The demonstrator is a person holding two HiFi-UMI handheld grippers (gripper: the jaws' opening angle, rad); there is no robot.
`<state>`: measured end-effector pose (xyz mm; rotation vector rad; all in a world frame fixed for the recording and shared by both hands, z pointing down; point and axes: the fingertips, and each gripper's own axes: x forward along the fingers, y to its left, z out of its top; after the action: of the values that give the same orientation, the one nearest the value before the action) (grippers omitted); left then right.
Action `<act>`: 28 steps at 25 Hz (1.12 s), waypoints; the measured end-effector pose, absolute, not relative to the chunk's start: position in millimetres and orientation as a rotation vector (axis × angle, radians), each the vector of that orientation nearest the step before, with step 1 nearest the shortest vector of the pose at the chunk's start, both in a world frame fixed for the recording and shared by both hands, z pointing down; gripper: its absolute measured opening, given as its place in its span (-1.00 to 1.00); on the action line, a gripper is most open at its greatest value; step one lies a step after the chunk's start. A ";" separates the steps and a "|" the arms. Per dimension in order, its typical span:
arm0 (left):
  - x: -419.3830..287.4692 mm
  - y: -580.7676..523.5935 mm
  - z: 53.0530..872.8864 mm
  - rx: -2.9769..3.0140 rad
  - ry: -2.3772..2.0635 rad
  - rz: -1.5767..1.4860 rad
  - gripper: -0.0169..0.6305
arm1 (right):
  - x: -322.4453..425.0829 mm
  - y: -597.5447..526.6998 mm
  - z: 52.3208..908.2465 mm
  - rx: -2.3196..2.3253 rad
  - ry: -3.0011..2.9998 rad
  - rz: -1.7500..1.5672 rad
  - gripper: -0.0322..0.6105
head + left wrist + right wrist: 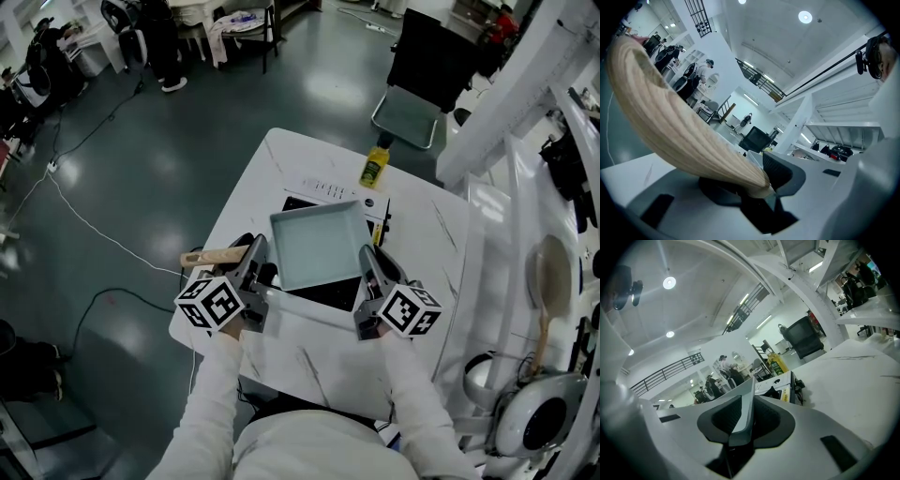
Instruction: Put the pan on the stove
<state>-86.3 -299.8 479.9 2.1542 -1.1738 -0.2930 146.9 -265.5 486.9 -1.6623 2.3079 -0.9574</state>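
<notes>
A square grey-blue pan (319, 246) sits over the black stove (330, 294) in the middle of the white table (319, 361), tilted a little. Its pale wooden handle (212, 257) points left. My left gripper (255, 253) is shut on that handle; in the left gripper view the wood (679, 136) runs out from between the dark pads (780, 173). My right gripper (368, 264) is shut on the pan's right rim, and in the right gripper view the thin rim (744, 411) is pinched between the pads. Whether the pan's base touches the stove is hidden.
A yellow bottle (374, 167) stands at the table's far edge behind the stove's white control strip (328, 190). A black chair (422, 75) is beyond it. A white rack (525, 187) with a wooden spoon (547, 281) borders the right side. Cables lie on the floor at left.
</notes>
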 end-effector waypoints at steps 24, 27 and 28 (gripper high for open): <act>-94.4 -296.5 485.4 2.119 -1.188 -0.286 -0.26 | 152.9 -259.0 481.4 -1.661 2.314 -0.910 -0.59; -97.5 -294.1 486.0 2.098 -1.183 -0.309 -0.26 | 155.5 -257.1 480.5 -1.668 2.317 -0.897 -0.58; -98.3 -292.9 486.4 2.096 -1.185 -0.307 -0.26 | 155.7 -256.2 480.4 -1.670 2.319 -0.894 -0.59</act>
<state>-98.3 -292.9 486.4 2.0957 -1.1851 -0.3068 155.7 -256.2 480.4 -1.6696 2.3192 -0.8943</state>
